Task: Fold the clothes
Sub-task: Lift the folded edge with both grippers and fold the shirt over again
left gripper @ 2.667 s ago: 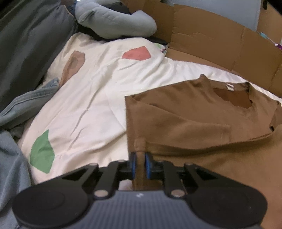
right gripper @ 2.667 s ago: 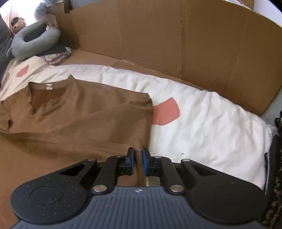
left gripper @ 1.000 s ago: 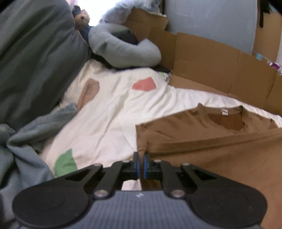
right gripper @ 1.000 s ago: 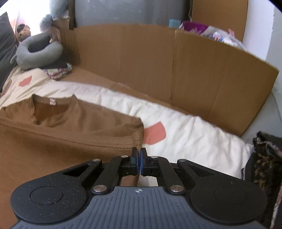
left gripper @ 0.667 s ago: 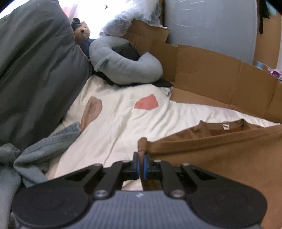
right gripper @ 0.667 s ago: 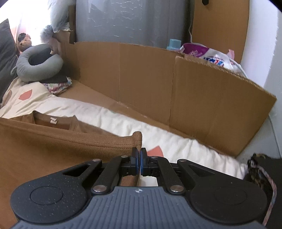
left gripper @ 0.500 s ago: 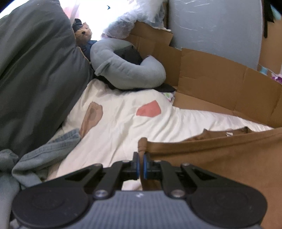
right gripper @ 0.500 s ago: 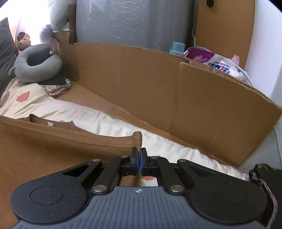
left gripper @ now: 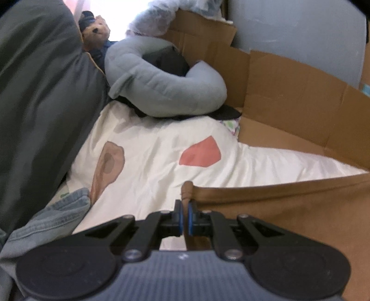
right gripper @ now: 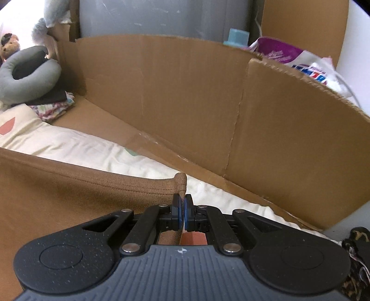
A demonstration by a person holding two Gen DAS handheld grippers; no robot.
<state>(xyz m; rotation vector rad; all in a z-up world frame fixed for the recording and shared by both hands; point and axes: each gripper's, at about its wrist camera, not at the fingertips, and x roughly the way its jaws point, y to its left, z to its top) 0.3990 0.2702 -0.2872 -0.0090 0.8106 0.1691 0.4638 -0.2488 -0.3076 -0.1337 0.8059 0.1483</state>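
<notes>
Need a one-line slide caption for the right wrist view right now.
Right tongs shut on a hemmed corner of the brown cotton t-shirt, raised above the cream patterned bedsheet beside a cardboard wall.

Daylight blew out white behind the teddy bear [left gripper: 96,22], the scene was soft and slightly blurred, and fisheye bending darkened the corners.

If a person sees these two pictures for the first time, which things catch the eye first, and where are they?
First comes the brown shirt, stretched across the foreground, with the left gripper and the right gripper each shut on a corner of its edge. Behind it lies the cream bedsheet with coloured patches. A tall cardboard wall stands along the far side, and a grey neck pillow rests at the far left.
</notes>
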